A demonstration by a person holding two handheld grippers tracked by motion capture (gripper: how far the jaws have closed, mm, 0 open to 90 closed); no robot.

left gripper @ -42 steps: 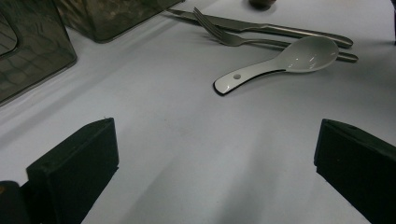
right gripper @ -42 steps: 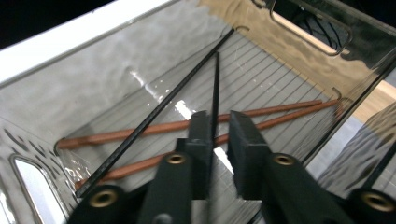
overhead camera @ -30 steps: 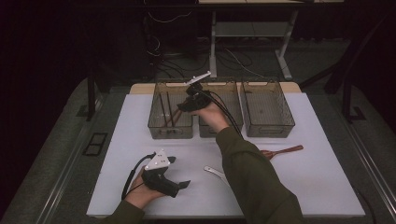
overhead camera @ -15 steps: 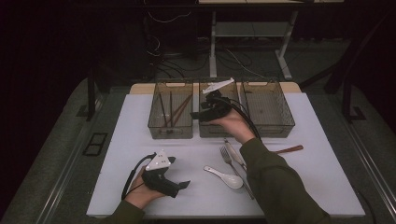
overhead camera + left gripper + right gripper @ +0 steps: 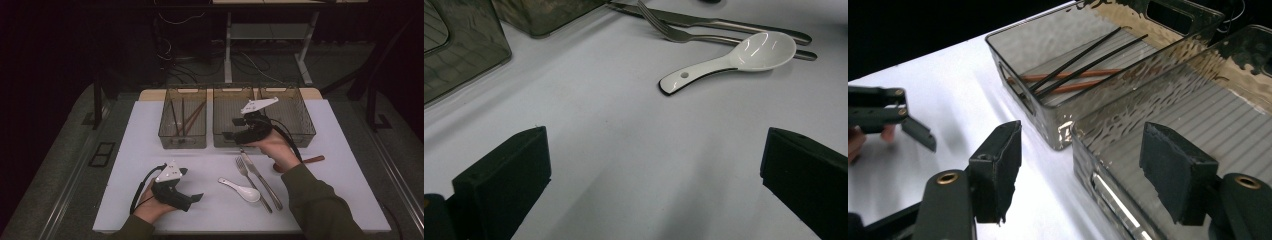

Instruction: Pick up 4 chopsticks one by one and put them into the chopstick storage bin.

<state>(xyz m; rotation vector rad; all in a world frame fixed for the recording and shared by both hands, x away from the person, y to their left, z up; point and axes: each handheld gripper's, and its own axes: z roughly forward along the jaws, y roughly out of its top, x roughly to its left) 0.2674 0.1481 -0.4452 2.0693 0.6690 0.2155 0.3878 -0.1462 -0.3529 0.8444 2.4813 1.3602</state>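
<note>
The fork (image 5: 252,180) lies near the tabletop's (image 5: 125,150) front edge, right of its middle, touching a knife (image 5: 262,179) along its right side, with a white spoon (image 5: 241,190) just to its left. In the high view the right gripper (image 5: 230,134) hangs empty above the front wall of the middle bin (image 5: 235,115), jaws apart, and the left gripper (image 5: 197,198) rests open near the front-left corner. Sorting cutlery into bins looks like the work in hand, so the right gripper should come down on the fork's handle alone, clear of the knife.

In the left gripper view both jaws stand wide apart over bare tabletop, with the spoon (image 5: 734,62) beyond them, its bowl lying over the fork (image 5: 704,36).

In the right gripper view the open jaws frame the middle bin's (image 5: 1198,115) near corner; chopsticks (image 5: 1078,65) lie in the left bin (image 5: 1018,55). A slow, square approach would keep the fork from sliding.
</note>
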